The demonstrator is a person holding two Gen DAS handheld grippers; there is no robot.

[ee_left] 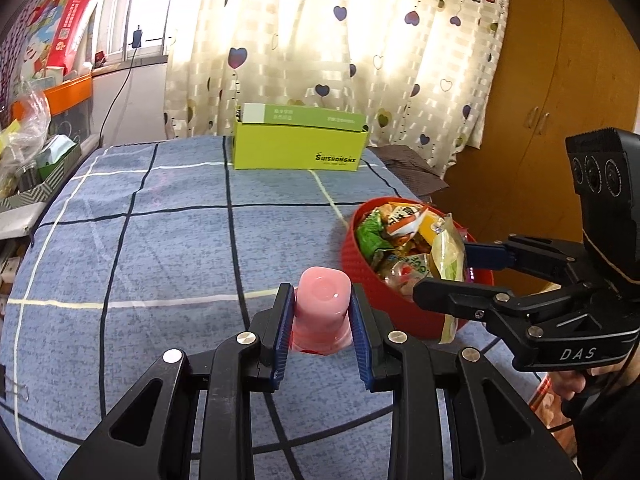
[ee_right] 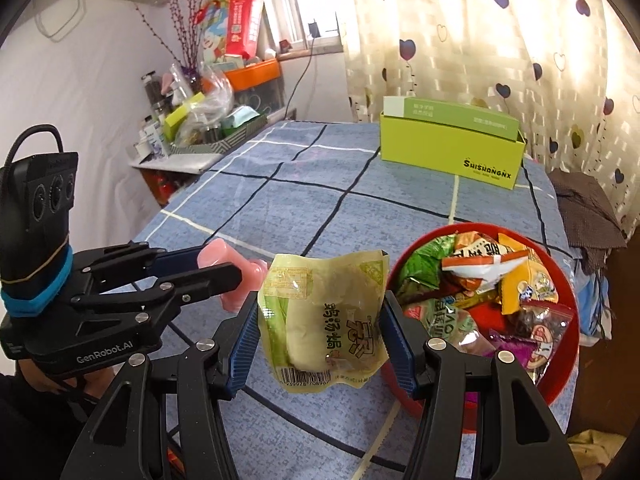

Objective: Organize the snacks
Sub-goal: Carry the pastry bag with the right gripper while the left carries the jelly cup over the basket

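Hand-held gripper, left (ee_left: pixel 320 312), is clamped on a pink jelly cup (ee_left: pixel 323 300), and the right hand-held gripper (ee_right: pixel 318 332) on a yellow-green packet (ee_right: pixel 324 316), likely for sorting into the green box (ee_left: pixel 298 146) at 12 o'clock.

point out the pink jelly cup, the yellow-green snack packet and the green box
pink jelly cup (ee_left: pixel 323 304), left wrist view, its side wall
yellow-green snack packet (ee_right: pixel 320 320), right wrist view, middle of its front
green box (ee_left: pixel 298 148), left wrist view, its front panel

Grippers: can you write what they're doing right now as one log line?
left gripper: shut on pink jelly cup | right gripper: shut on yellow-green snack packet | red bowl: holds snacks | green box: far end
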